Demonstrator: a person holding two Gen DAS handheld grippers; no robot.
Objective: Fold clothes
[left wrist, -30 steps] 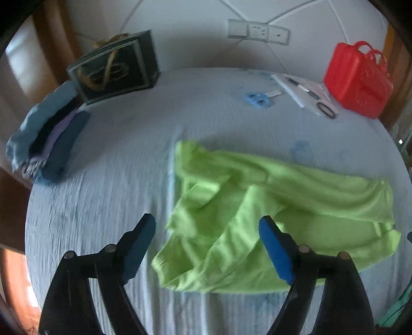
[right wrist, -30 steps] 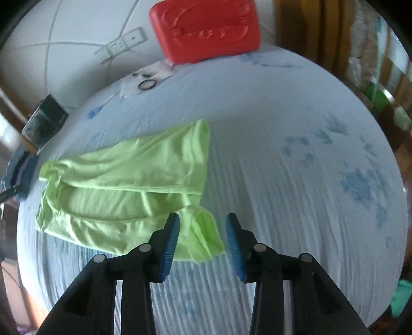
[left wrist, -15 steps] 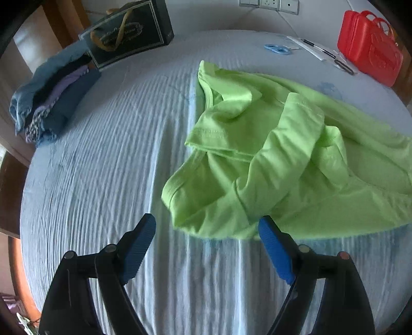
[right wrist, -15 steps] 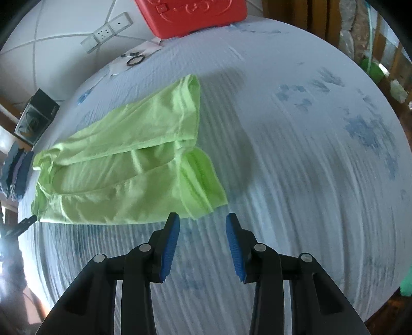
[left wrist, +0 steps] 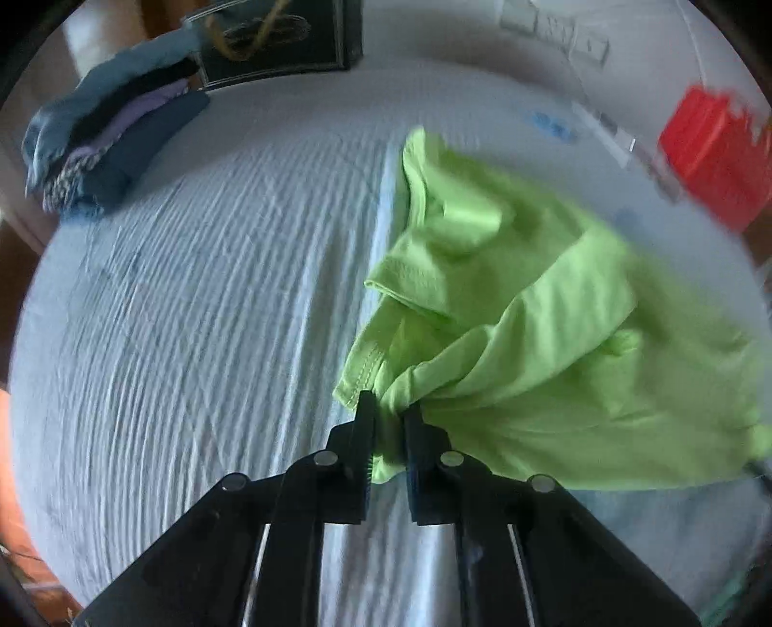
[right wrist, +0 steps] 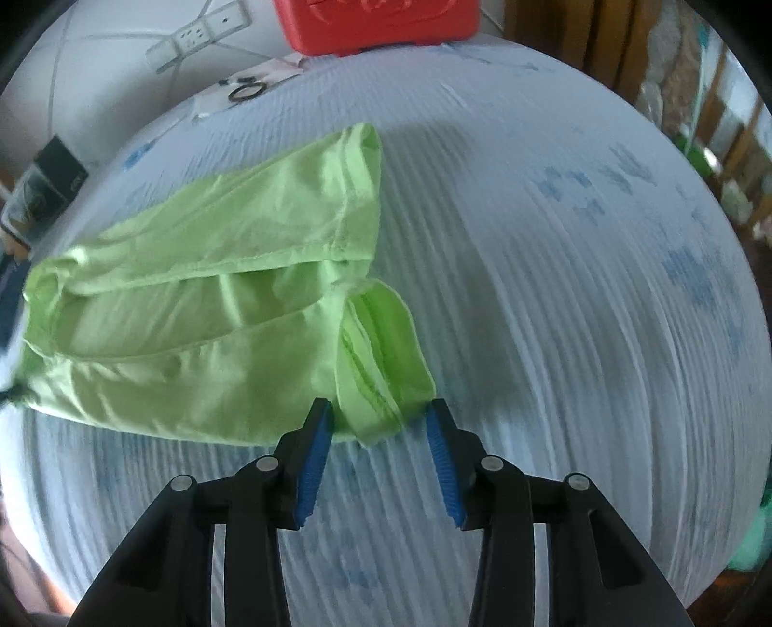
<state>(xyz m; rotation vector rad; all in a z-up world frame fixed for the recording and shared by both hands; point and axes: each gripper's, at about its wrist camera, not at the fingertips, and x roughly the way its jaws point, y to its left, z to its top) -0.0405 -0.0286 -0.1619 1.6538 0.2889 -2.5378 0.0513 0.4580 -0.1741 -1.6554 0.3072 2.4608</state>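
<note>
left gripper: jaws closing on near-left corner of crumpled lime-green cotton T-shirt, to lift | right gripper: part-open, empty, straddling near-right hem, ready to pinch

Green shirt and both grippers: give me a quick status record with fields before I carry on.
garment: lime green shirt, crumpled, lying on the pale blue bedsheet
left gripper: jaws closing, bunched shirt corner pinched between them
right gripper: jaws apart, shirt's near corner between the pads, not gripped
fold: not started
nearby: stack of folded clothes, red case
</note>
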